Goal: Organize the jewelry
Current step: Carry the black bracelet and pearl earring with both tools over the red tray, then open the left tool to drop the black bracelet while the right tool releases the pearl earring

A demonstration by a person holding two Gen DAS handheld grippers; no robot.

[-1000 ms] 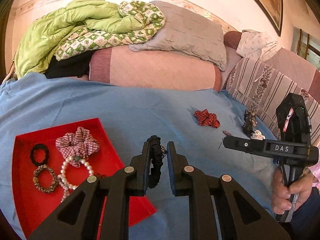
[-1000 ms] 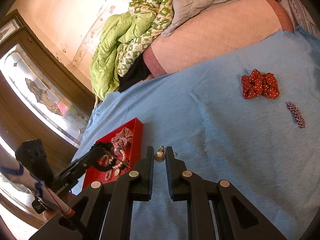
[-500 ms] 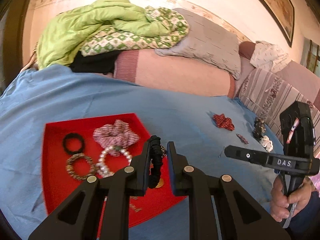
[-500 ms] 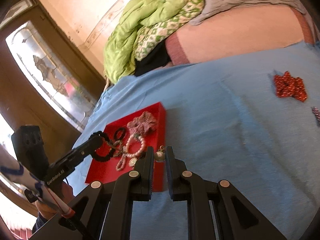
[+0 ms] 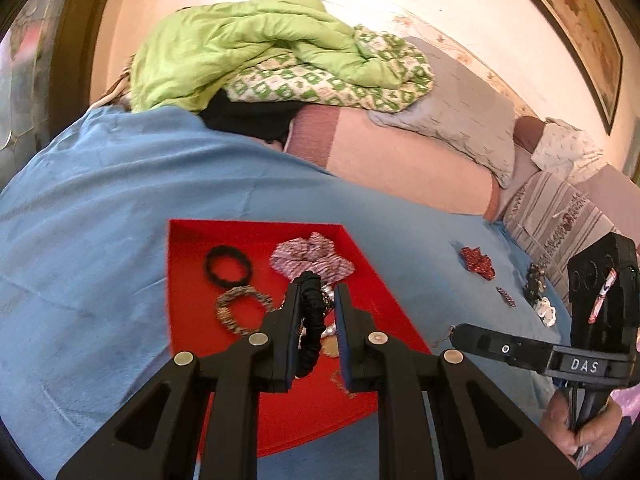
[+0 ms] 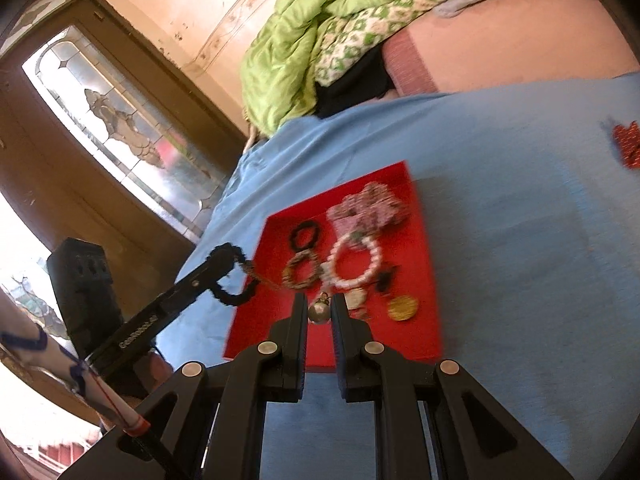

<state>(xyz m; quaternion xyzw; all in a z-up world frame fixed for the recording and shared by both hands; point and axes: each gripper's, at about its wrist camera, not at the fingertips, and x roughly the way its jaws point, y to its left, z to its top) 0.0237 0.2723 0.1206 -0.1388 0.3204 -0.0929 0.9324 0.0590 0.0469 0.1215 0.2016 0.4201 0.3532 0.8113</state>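
Both grippers now hang over the red tray (image 5: 192, 360), which a second ago sat at 9 o'clock. Left gripper (image 5: 316, 300) clamps a black bracelet (image 5: 311, 328); right gripper (image 6: 319, 308) pinches a small round pendant (image 6: 319, 312). Release looks next. Beyond, at 2 o'clock, a red scrunchie (image 5: 476, 262) waits on the blue sheet (image 5: 100, 240).

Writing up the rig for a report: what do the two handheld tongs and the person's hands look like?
Both tongs are matte black plastic with silver round rivets. The right tongs' bar carries white "DAS" lettering, below a boxy black housing. A bare hand grips its handle; a dark blue sleeve edge shows.
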